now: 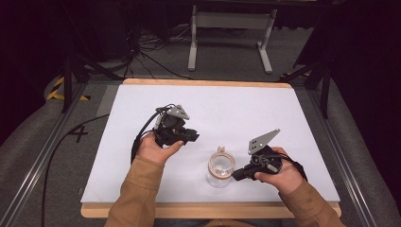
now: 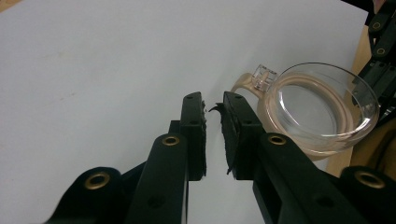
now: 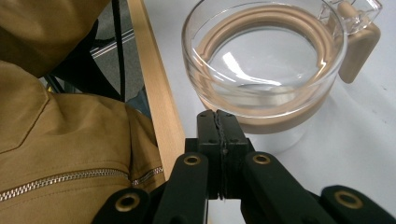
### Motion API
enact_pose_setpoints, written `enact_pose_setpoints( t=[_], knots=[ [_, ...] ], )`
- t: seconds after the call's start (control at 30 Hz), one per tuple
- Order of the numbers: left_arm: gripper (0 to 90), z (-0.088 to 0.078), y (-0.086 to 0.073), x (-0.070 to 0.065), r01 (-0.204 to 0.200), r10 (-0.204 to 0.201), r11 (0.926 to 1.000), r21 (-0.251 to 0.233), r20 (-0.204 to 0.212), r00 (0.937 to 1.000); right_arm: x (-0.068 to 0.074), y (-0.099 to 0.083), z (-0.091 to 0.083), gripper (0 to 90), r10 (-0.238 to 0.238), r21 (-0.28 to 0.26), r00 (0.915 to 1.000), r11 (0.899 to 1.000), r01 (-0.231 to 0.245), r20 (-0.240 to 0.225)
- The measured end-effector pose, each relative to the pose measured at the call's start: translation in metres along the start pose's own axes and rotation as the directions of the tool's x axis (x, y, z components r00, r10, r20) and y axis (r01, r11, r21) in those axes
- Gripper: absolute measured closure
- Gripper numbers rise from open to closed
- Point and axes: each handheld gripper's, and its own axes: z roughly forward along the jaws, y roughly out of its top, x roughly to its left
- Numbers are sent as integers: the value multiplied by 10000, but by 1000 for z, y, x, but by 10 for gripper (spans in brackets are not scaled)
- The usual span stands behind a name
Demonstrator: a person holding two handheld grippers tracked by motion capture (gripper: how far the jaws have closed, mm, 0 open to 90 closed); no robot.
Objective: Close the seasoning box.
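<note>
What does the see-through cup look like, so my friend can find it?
Look at the white table, near its front edge between the two hands. There stands a clear glass cup, right beside the right gripper. It alone is see-through, with a tan band and tan handle.

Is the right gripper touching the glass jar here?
Cannot tell. In the right gripper view the shut right gripper ends right at the jar wall, with neither gap nor contact plain; the high view is too small to tell.
</note>
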Motion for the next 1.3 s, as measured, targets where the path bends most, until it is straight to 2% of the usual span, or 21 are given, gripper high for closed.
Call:
enact_pose_setpoints(
  t=[0.03,0.27,0.4,0.47,0.53,0.57,0.67,0.7,0.73,0.83,1.0,1.07,1.1,1.13,1.17,1.2,1.3],
  knots=[
    [788,0,0,0,80,-79,10000,-47,34,10000,0,0,-1,899,43,42,10000,10000,-43,-1],
    [786,0,0,0,-18,18,10000,-22,27,10000,-2,-1,-6,898,78,-17,10000,10000,-78,44],
    [773,-2,0,0,5,-5,10000,-46,-38,10000,-1,-1,-9,896,4,-248,9999,9997,0,148],
    [761,-4,-2,0,113,-115,9997,-194,-112,9999,-1,1,-14,884,-93,-576,9995,9983,110,305],
    [751,-6,-3,0,118,-121,9998,-170,-175,9998,-2,1,-17,849,-95,-763,9992,9970,125,397],
    [751,-8,-5,0,226,-234,9992,-324,-226,9995,-2,2,-20,817,-118,-1016,9986,9947,170,516],
    [744,-14,-9,1,353,-367,9985,-423,-350,9987,-4,4,-30,707,-112,-1845,9978,9826,230,646],
    [740,-16,-10,2,294,-312,9987,-416,-425,9986,-5,5,-34,672,-138,-2148,9968,9762,306,793],
    [736,-18,-12,2,398,-419,9981,-468,-453,9981,-6,5,-37,638,-108,-2411,9951,9699,343,979],
    [718,-24,-18,4,612,-660,9956,-712,-666,9956,-11,5,-46,584,-50,-2851,9882,9572,491,1532],
    [679,-33,-25,10,872,-944,9929,-808,-900,9915,-28,-1,-64,529,444,-3429,9687,9384,434,2441],
    [672,-34,-27,11,956,-1040,9915,-886,-961,9899,-31,-3,-67,523,521,-3471,9653,9369,414,2558],
    [670,-35,-29,13,1041,-1137,9899,-958,-1008,9884,-39,-7,-74,512,800,-3610,9513,9319,346,2977],
    [670,-36,-30,15,1022,-1122,9900,-972,-1043,9882,-39,-7,-74,512,800,-3610,9513,9319,346,2977],
    [666,-36,-32,17,1143,-1253,9884,-1003,-1120,9858,-42,-9,-76,507,855,-3666,9470,9297,360,3097],
    [661,-37,-34,19,1123,-1246,9883,-1035,-1220,9847,-46,-12,-80,498,1006,-3757,9404,9262,307,3249],
    [649,-36,-39,25,1436,-1581,9830,-1143,-1293,9789,-55,-20,-87,480,1301,-3881,9202,9213,254,3692]
  ],
)
